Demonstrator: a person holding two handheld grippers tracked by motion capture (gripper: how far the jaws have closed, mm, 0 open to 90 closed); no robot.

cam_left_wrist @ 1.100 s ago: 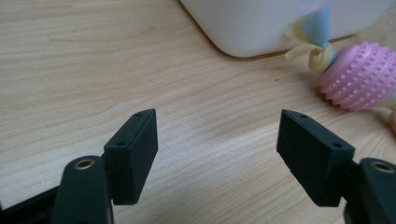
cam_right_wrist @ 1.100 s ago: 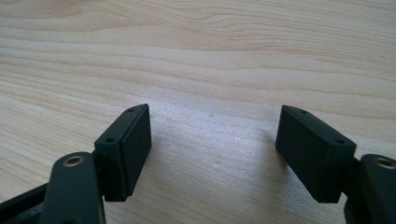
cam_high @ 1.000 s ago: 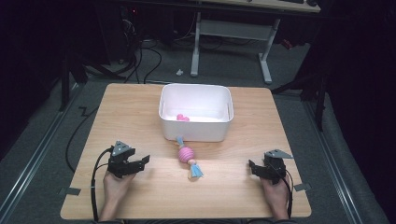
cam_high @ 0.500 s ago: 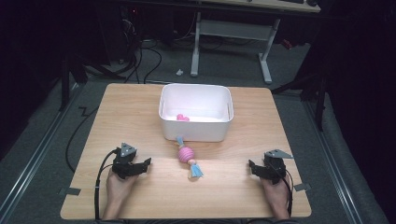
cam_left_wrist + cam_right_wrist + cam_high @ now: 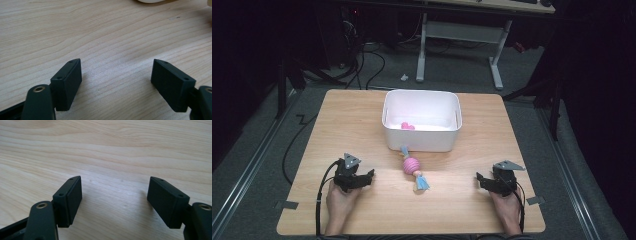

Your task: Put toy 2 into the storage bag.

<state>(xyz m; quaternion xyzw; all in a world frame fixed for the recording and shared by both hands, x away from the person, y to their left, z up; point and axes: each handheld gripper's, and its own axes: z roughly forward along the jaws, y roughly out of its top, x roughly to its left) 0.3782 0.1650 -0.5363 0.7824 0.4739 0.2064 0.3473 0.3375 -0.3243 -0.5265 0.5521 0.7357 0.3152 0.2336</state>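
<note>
- We are holding the left gripper [image 5: 368, 176] at lower left of the high view, its blocky black jaws wide apart over bare wood grain, having just been opening.
- We are keeping the right gripper [image 5: 480, 180] at lower right, jaws spread, nothing between.
- The ribbed pink toy [image 5: 413, 168] is lying mid-frame, just below the glossy white bin [image 5: 421, 141].
- We are reading no writing anywhere.

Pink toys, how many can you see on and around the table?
2. One pink toy lies inside the white bin, against its near wall. The other lies on the table just before the bin. More may hide behind that wall.
</note>
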